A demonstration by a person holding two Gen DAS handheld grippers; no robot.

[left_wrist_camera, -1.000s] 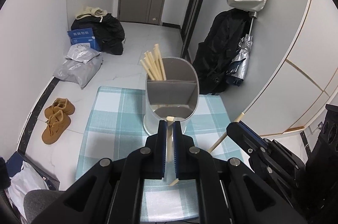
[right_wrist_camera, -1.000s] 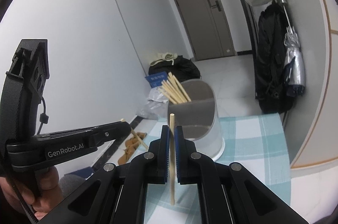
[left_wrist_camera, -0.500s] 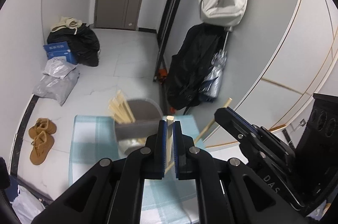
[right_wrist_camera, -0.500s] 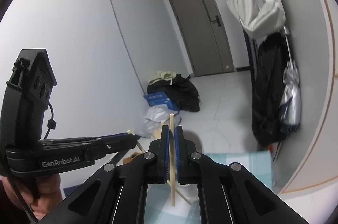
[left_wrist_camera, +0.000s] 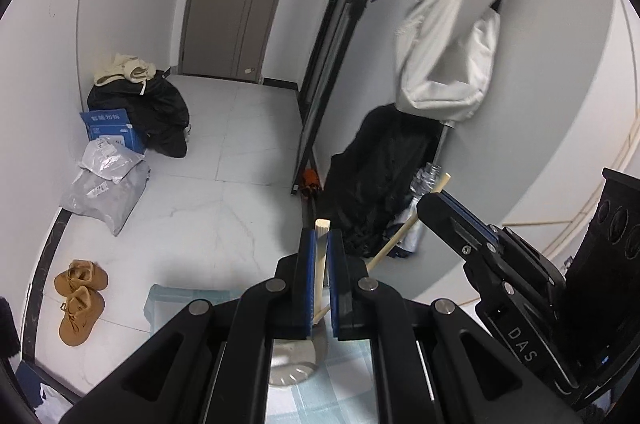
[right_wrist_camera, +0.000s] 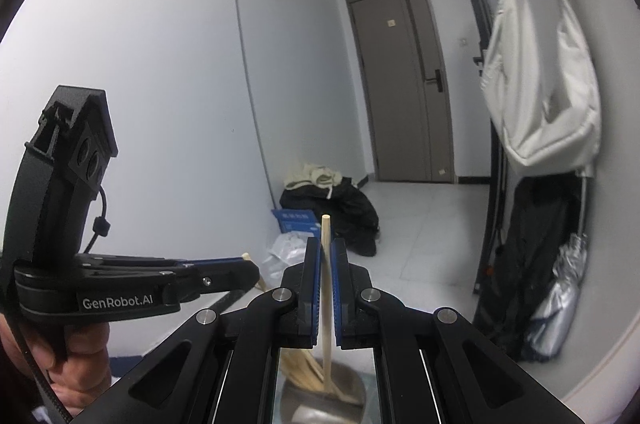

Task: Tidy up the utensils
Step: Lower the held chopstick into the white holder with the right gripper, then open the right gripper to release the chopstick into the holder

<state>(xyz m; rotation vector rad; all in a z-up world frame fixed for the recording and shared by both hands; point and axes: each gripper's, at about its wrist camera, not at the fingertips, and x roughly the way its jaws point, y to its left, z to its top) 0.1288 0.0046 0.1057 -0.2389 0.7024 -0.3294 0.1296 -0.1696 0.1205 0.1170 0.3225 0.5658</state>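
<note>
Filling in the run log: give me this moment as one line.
left claw: shut on chopstick | right claw: shut on chopstick | holder: below, chopsticks inside

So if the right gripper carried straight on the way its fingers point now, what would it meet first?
Nothing close, it seems. The right gripper, shut on a chopstick, points across open floor toward the black bag pile by the far wall. The utensil holder sits below that line, though depth is hard to judge.

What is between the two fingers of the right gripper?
One wooden chopstick stands upright between the fingers of the right gripper, clamped there. The right wrist view shows it, above the utensil holder with more chopsticks.
</note>
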